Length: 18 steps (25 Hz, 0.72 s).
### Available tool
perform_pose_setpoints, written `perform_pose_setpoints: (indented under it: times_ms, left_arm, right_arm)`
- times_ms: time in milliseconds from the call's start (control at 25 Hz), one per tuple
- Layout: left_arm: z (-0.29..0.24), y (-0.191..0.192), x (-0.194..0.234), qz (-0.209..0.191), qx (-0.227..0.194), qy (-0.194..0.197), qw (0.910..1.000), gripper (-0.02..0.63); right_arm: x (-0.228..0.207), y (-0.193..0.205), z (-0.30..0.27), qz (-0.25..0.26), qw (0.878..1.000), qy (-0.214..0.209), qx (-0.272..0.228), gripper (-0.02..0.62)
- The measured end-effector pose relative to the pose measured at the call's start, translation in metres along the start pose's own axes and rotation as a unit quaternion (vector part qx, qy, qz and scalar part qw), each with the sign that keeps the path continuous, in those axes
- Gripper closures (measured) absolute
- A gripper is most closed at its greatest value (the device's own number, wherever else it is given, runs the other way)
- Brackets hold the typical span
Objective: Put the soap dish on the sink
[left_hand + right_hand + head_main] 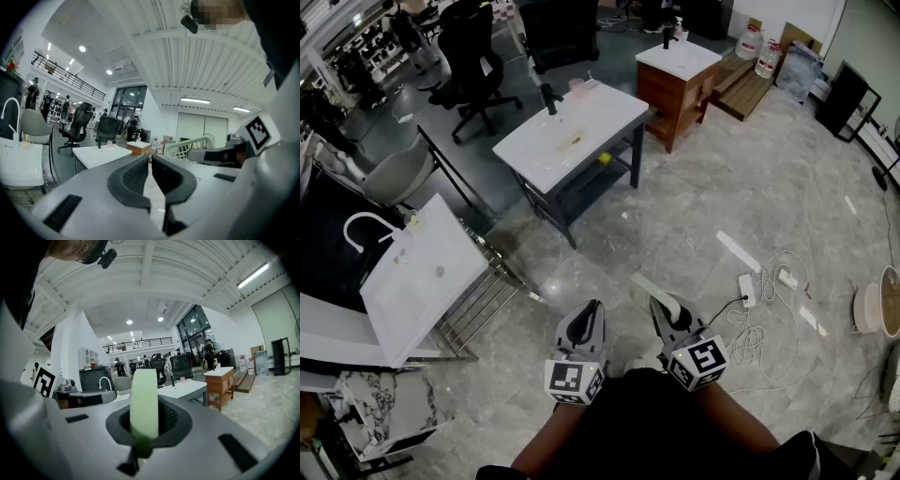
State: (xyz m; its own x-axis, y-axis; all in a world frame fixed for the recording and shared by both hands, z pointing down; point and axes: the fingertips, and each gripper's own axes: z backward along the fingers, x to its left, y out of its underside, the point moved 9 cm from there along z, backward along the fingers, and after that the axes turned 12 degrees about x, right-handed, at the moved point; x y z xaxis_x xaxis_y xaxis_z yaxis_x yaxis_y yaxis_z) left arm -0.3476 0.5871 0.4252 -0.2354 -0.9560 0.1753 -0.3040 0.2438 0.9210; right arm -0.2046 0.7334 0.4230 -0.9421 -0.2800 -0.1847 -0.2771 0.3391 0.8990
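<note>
The right tongs (pixel 149 419) are shut tight on the soap dish (pixel 144 404). The dish is pale green and stands on its thin edge between the two pads. In the head view the soap dish (pixel 645 289) is low in the middle of the frame, sticking out of the right tongs (pixel 661 314) over the grey floor (pixel 694 216). The left tongs (pixel 150 171) are narrow, almost together, with nothing in them. In the head view the left tongs (pixel 589 321) sit just left of the right ones. A white sink (pixel 581 127) on a dark stand is well apart from the dish, in the upper middle of the frame.
</note>
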Motion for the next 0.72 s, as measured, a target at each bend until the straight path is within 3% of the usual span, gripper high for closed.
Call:
perform_pose_setpoints:
  times_ms: [240, 520, 720]
  left_arm:
    - [0.001, 0.004, -0.025, -0.002, 0.008, -0.007, 0.9999, 0.58]
    - [-0.007, 0.005, -0.017, 0.003, 0.023, -0.02, 0.9995, 0.58]
    - [-0.031, 0.002, -0.012, -0.029, 0.026, 0.036, 0.9986, 0.578]
  right_arm:
    - [-0.013, 0.012, 0.018, -0.02, 1.0, -0.011, -0.005, 0.589]
    - [-0.02, 0.012, 0.006, -0.039, 0.999, -0.035, -0.01, 0.588]
    - [-0.028, 0.007, -0.02, -0.032, 0.999, -0.031, 0.005, 0.588]
